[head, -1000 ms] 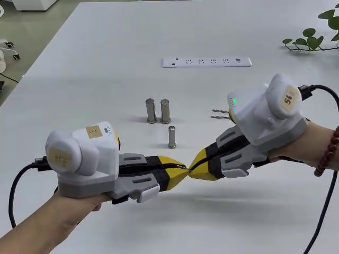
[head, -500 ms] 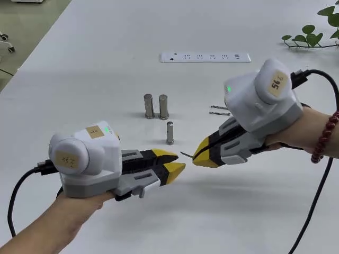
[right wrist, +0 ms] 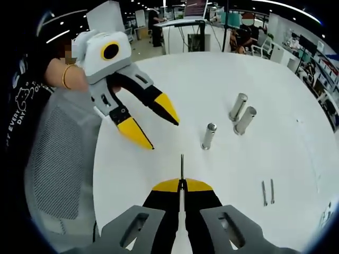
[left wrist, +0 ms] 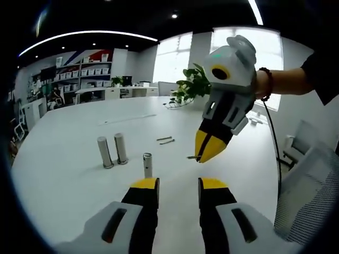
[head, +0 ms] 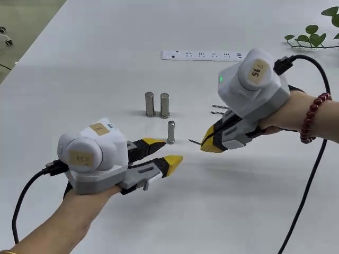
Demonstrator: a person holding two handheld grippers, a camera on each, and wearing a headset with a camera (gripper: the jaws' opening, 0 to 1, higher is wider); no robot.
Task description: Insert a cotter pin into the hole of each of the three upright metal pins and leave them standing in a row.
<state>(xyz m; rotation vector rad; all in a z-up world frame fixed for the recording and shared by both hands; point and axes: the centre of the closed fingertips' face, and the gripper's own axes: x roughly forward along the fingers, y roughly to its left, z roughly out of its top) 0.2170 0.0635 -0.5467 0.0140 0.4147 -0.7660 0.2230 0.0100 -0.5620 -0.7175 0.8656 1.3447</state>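
Right gripper (head: 207,145): fingers pinched shut on a cotter pin (head: 195,142), thin shank jutting past the tips.
Left gripper (head: 167,151): fingers spread, holding nothing, low over the desk (head: 106,63).
Front metal pin (head: 171,132): upright on the desk, alone, nearer the person than the two rear metal pins (head: 150,104) standing side by side.
Key relation: cotter pin roughly level, aimed leftward at the upper end of the front metal pin, tip near but apart, long axis crosswise to the upright post.
Nearer hand: both close. Left gripper just in front of the post, probably placed to steady it.
Spare cotter pins (head: 220,109): flat on the desk beyond the right gripper.
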